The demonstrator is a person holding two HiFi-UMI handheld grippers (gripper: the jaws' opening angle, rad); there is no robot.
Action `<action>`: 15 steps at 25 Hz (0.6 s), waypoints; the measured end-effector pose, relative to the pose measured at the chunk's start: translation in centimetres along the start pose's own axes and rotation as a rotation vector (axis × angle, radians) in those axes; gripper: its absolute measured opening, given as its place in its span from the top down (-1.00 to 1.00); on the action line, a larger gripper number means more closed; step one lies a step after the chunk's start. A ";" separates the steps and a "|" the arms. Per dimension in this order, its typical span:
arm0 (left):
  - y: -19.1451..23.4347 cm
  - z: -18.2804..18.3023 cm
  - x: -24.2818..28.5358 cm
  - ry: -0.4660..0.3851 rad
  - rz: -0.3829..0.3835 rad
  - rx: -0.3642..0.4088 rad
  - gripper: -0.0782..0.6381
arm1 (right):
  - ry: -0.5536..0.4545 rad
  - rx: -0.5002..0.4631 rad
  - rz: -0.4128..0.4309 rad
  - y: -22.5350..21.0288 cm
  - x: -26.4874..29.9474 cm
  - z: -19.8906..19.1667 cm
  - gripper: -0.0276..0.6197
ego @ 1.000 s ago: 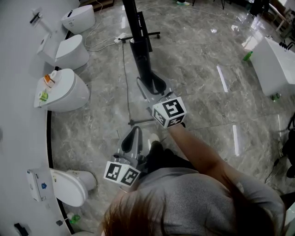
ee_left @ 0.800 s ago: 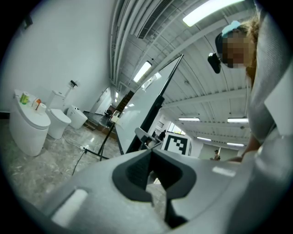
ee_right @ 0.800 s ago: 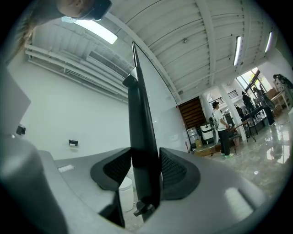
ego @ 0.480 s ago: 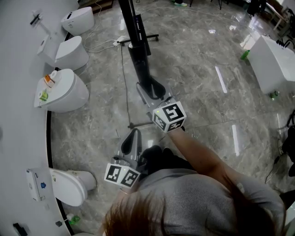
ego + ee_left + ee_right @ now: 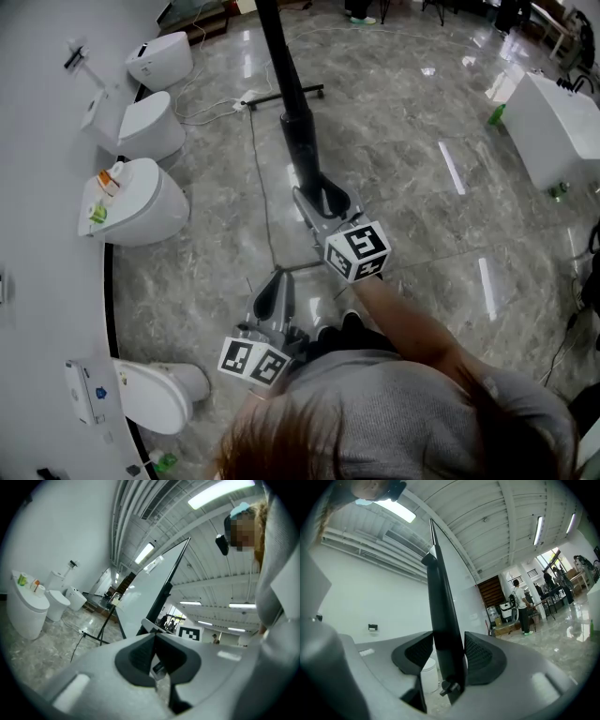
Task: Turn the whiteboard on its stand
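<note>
The whiteboard shows edge-on from above as a long black frame bar (image 5: pixel 281 66) rising from its stand's foot (image 5: pixel 286 94). My right gripper (image 5: pixel 323 199) has that bar (image 5: pixel 440 602) between its pads (image 5: pixel 417 651), both touching it, while the jaws are opening. In the left gripper view the white board face (image 5: pixel 145 592) tilts on its dark legs (image 5: pixel 101 630). My left gripper (image 5: pixel 272 295) hangs lower and nearer the person, apart from the board, shut with nothing in it (image 5: pixel 154 637).
White toilets (image 5: pixel 131 202) (image 5: pixel 150 127) (image 5: pixel 161 56) line the curved left wall. A cable (image 5: pixel 262 187) runs over the marble floor under the board. A white box (image 5: pixel 562 131) and a green bottle (image 5: pixel 502 114) stand at right. People (image 5: pixel 520 604) stand far off.
The right gripper and the board's bar have shifted a little right and down in the head view. The left gripper has barely moved.
</note>
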State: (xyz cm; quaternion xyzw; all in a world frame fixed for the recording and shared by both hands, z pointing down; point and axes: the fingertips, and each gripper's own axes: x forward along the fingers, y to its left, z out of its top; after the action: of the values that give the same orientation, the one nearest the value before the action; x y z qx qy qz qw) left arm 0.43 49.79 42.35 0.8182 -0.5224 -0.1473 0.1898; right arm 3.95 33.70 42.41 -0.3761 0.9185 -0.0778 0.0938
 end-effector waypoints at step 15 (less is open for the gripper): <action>-1.9 -2.2 -2.3 0.076 -0.134 0.055 0.79 | -0.029 -0.080 -0.045 4.7 -12.1 0.2 0.84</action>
State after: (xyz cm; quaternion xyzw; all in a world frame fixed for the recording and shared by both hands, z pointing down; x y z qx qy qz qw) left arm 1.94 52.89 43.53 0.8613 -0.4625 -0.1140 0.1769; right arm 9.28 45.47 42.61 -0.4010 0.9109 -0.0375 0.0901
